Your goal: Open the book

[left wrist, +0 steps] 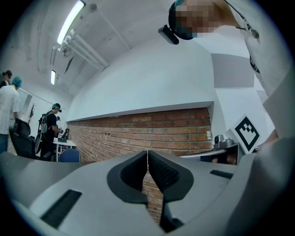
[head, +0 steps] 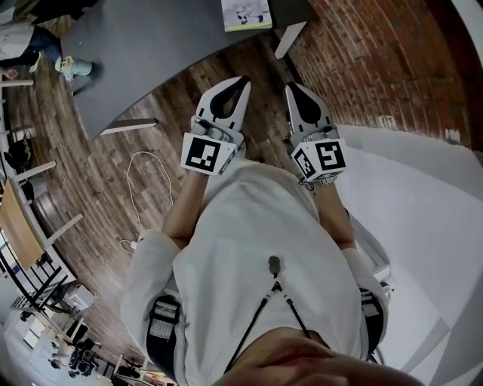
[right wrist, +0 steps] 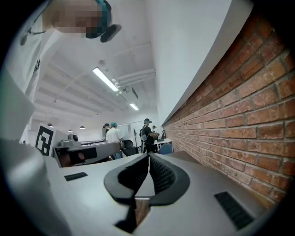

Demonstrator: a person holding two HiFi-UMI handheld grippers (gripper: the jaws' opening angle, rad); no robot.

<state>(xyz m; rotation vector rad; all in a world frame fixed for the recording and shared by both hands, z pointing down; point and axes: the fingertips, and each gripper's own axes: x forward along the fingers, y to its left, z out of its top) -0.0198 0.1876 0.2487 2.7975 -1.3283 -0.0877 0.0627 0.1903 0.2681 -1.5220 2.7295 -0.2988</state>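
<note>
Book (head: 246, 13): thin, pale cover, flat on smooth grey curved desk (head: 151, 53), top centre of frame. Left gripper (head: 243, 80), right gripper (head: 290, 87): ribbed black jaws pressed together, empty, above the wood-plank floor (head: 98, 173).

The book (head: 246, 15) is cut off by the top edge.
</note>
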